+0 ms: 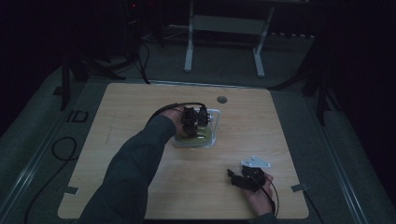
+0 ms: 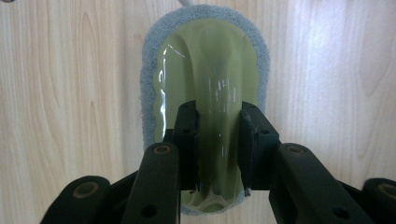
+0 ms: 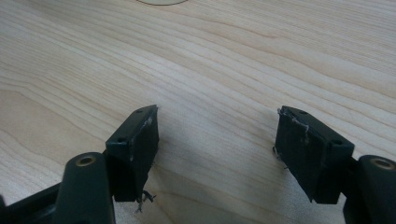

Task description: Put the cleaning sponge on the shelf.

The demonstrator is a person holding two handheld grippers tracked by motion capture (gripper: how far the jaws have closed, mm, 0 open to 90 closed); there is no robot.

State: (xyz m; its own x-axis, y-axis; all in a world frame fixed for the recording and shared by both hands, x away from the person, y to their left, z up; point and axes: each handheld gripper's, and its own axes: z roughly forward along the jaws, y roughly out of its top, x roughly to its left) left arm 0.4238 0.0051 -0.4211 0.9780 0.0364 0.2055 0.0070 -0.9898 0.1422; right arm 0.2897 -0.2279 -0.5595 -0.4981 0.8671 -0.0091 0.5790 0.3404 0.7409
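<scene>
Scrubber [image 2: 205, 70] (grey-edged) between jaws

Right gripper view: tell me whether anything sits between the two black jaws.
No: the right gripper has its jaws standing wide apart over the bare wooden table, with nothing between them.

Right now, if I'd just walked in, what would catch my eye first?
Probably the pale green scrubber with its grey pad rim, lying mid-table with the left claw closed on its raised handle. Next, the right claw gaping open over the bare wooden table near the front right corner.
</scene>
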